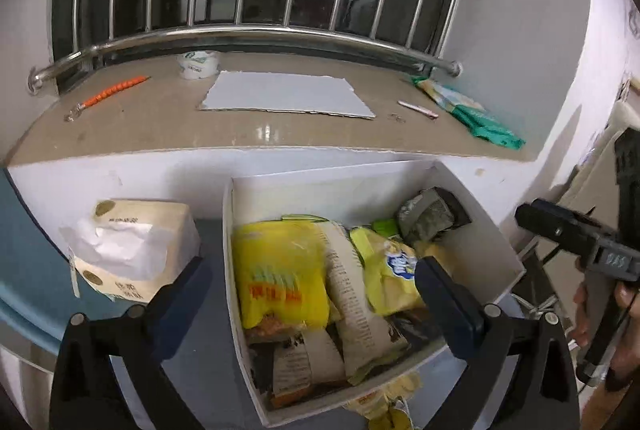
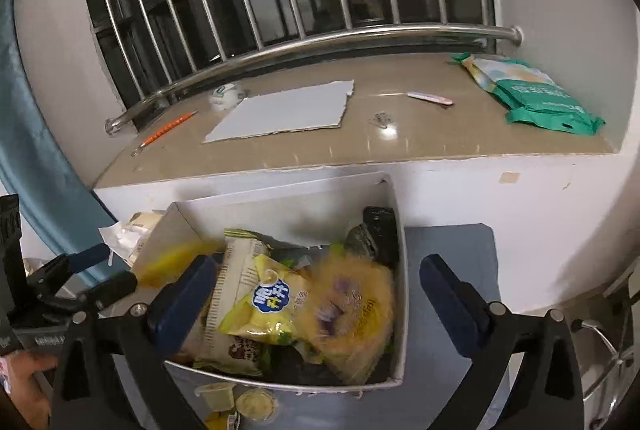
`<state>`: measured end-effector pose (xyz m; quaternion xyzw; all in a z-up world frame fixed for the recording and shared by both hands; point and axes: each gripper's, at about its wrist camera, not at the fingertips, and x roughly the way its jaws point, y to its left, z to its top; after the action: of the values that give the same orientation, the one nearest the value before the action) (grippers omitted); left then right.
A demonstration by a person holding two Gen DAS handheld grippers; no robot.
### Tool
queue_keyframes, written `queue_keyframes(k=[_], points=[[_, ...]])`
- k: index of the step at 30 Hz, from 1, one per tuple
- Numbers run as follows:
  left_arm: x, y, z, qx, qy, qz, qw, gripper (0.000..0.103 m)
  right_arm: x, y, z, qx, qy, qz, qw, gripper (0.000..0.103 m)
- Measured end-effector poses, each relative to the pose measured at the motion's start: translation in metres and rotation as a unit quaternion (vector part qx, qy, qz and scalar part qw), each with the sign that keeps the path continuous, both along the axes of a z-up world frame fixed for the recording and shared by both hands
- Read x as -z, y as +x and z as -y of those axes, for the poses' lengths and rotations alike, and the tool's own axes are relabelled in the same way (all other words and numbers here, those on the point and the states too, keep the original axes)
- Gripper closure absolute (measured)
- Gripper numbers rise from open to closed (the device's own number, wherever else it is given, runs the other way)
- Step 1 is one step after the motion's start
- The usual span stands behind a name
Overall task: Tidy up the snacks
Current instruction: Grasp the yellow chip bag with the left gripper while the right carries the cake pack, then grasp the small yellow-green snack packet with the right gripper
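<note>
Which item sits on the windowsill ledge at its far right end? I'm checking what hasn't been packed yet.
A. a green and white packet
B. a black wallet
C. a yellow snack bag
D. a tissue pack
A: the green and white packet lies on the windowsill ledge at its right end, while the yellow snack bag sits in the white box below.
</note>
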<state>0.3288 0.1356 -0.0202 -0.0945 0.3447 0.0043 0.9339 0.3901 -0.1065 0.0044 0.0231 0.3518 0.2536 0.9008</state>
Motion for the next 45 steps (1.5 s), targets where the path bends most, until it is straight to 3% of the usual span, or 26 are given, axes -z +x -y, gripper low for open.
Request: queue_keyframes(k=[8, 16, 25, 28, 33, 39, 45], points=[[-0.018, -0.037, 0.007, 0.002, 0.036, 0.025, 0.999, 0.0, -0.006, -0.032, 0.017, -0.015, 0.013, 0.017, 1.0, 0.0], [-0.038, -0.13, 0.032, 0.029, 0.054, 0.087, 0.9943, 0.0, -0.02, -0.113, 0.036, -0.058, 0.027, 0.068, 0.996, 0.0], [-0.002, -0.24, 0.069, 0.049, 0.016, 0.114, 0.9922, 0.0, 0.026, -0.22, 0.061, -0.081, 0.047, 0.083, 0.992, 0.0], [0.016, -0.265, 0.078, 0.051, 0.004, 0.108, 0.9928, 0.0, 0.051, -0.242, 0.065, -0.078, 0.064, 0.062, 0.993, 0.0], [0.034, -0.289, 0.086, 0.054, -0.012, 0.091, 0.9943, 0.0, 0.078, -0.257, 0.067, -0.07, 0.089, 0.031, 0.993, 0.0], [0.039, -0.306, 0.094, 0.059, -0.002, 0.086, 0.9945, 0.0, 0.088, -0.257, 0.043, -0.078, 0.053, 0.024, 0.995, 0.0], [0.045, -0.312, 0.099, 0.068, 0.01, 0.079, 0.9945, 0.0, 0.101, -0.23, -0.002, -0.102, 0.003, -0.003, 0.995, 0.0]])
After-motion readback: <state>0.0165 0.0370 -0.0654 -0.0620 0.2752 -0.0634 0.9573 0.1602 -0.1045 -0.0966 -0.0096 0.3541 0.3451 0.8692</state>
